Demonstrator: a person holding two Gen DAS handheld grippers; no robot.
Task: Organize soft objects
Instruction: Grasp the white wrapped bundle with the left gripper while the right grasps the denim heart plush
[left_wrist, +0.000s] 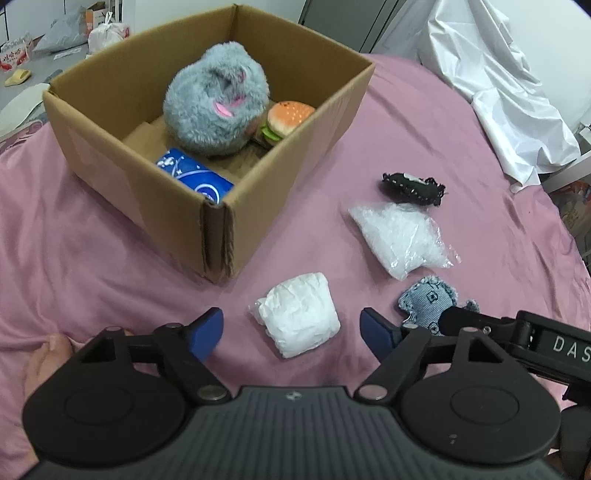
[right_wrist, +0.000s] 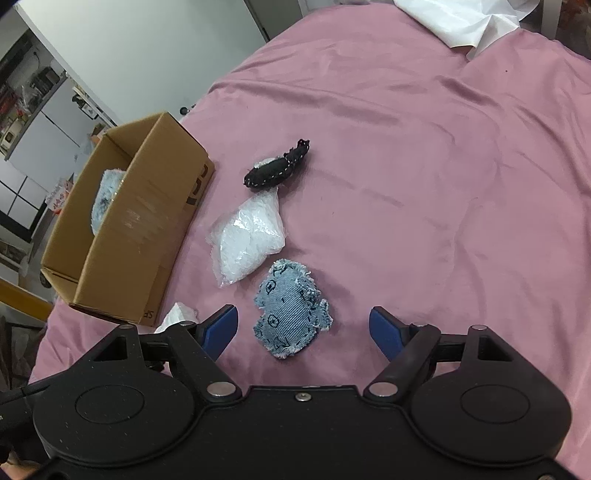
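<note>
A cardboard box (left_wrist: 280, 155) (right_wrist: 144, 206) stands on the pink bed and holds a grey plush ball (left_wrist: 216, 105), a plush burger (left_wrist: 286, 118) and a blue pack (left_wrist: 195, 175). On the sheet lie a white wrapped bundle (left_wrist: 299, 319), a clear bag of white stuff (left_wrist: 400, 238) (right_wrist: 247, 238), a black stitched toy (left_wrist: 412, 188) (right_wrist: 277, 170) and a denim plush (left_wrist: 430, 304) (right_wrist: 291, 314). My left gripper (left_wrist: 293, 332) is open with the white bundle between its fingers. My right gripper (right_wrist: 303, 328) is open around the denim plush.
The pink sheet (right_wrist: 424, 166) covers the bed. A white plastic sheet (left_wrist: 491, 74) lies at the far right edge. The right gripper's body (left_wrist: 535, 343) shows at the right of the left wrist view. Floor clutter (left_wrist: 74, 33) lies beyond the box.
</note>
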